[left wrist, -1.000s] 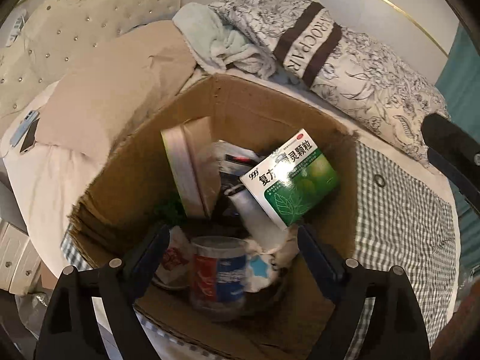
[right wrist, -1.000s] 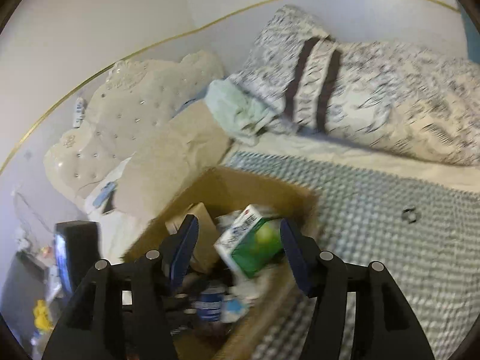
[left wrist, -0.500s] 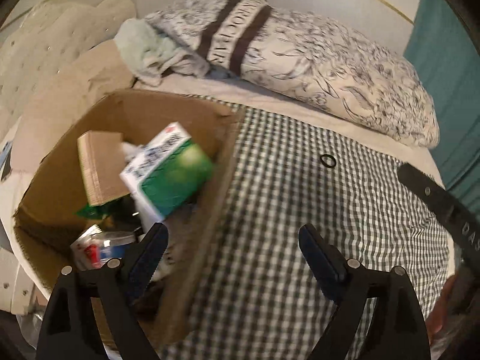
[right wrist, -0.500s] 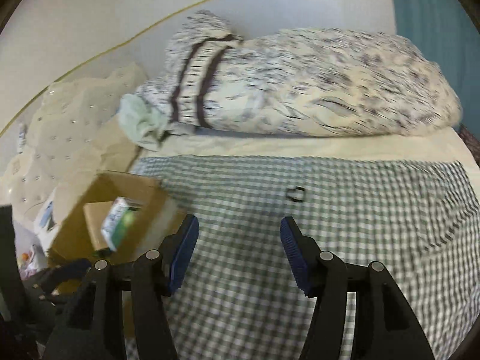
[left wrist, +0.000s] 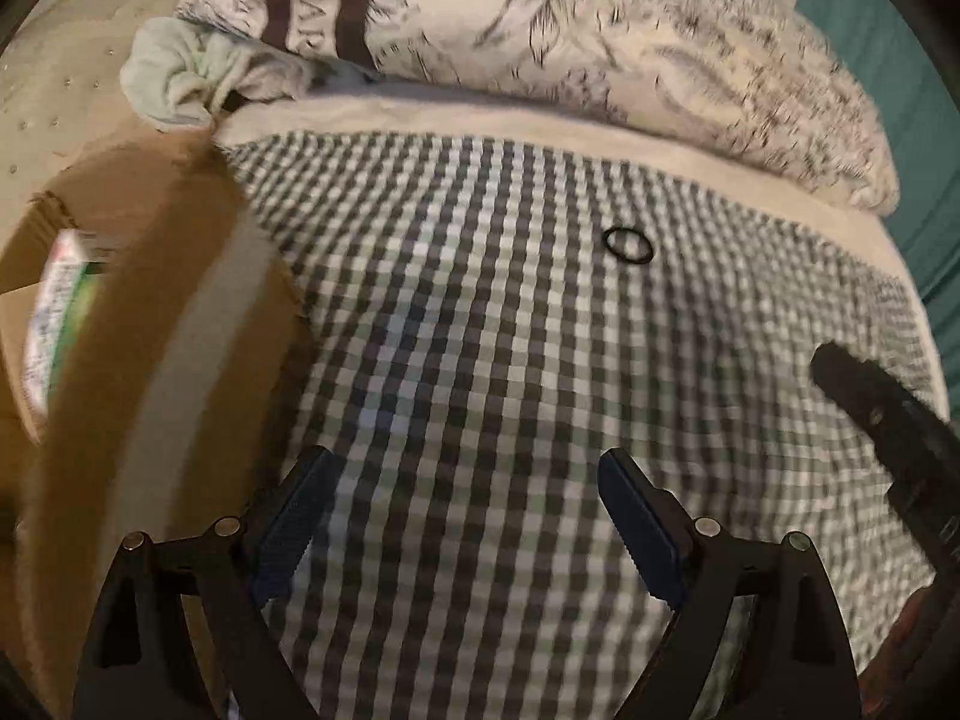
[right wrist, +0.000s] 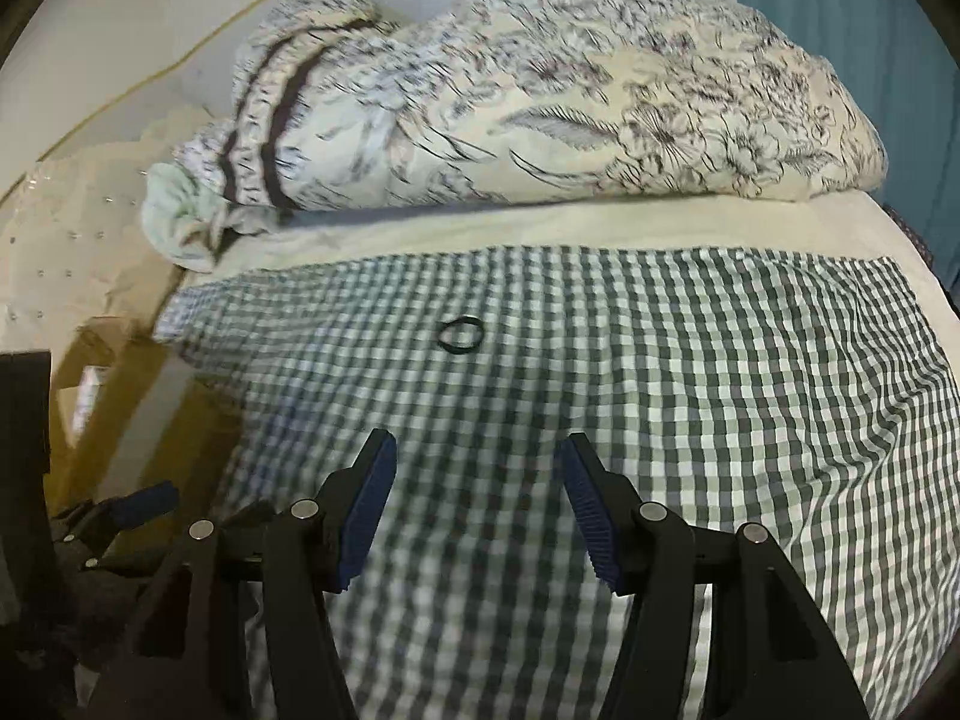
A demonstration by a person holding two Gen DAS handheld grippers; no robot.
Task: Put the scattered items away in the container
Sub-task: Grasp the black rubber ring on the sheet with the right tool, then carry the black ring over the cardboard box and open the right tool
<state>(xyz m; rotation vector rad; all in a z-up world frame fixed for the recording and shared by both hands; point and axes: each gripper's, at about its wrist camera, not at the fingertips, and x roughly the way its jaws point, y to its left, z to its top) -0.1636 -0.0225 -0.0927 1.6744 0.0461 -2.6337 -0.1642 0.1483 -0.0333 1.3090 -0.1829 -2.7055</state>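
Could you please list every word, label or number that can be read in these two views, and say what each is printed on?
"PAR": partial letters on the pale strip between the two dark brown stripes of the floral-print pillow, left wrist view; the word runs on out of sight.
Green and white carton inside the brown cardboard box: there is print, too blurred to read.
Right wrist view: nothing legible; the pillow's stripes are blurred.
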